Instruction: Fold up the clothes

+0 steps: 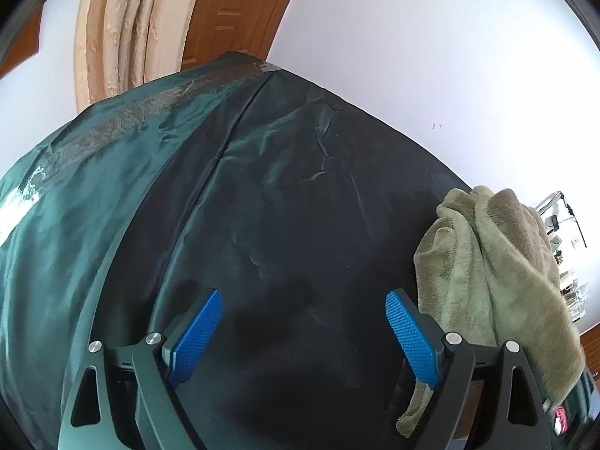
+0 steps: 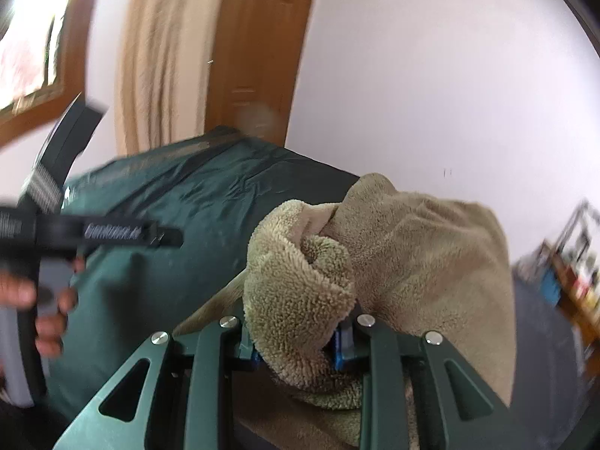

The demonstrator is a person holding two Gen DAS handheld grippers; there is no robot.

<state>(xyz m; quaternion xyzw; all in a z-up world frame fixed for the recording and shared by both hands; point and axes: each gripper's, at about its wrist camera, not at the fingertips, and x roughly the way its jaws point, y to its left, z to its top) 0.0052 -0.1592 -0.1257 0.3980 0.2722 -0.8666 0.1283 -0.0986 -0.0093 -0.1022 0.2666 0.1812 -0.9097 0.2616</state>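
A bunched olive-green fleece garment [image 2: 393, 247] hangs lifted above a table draped in dark green satin cloth [image 1: 262, 187], clamped in the right gripper [image 2: 296, 352], whose blue pads are pinched together on a thick roll of the pile just ahead of its own camera. The left gripper [image 1: 303, 333] stands spread wide with nothing between its blue ribbed pads [image 1: 410, 333], poised over the bare cloth, the fleece dangling just off its right finger. In the right wrist view, a person's hand [image 2: 41, 300] grips the left tool's handle off to that gripper's left; the picture is smeared with motion. The fleece is crumpled, with no flat fold showing, a state that could fit either a piece being carried in for folding or one being gathered up again. Judged from this, good handling means the empty gripper taking a free edge or corner, not the bundled middle, so the fabric can hang open and be spread flat on the slippery cloth ahead without dragging it into wrinkles.
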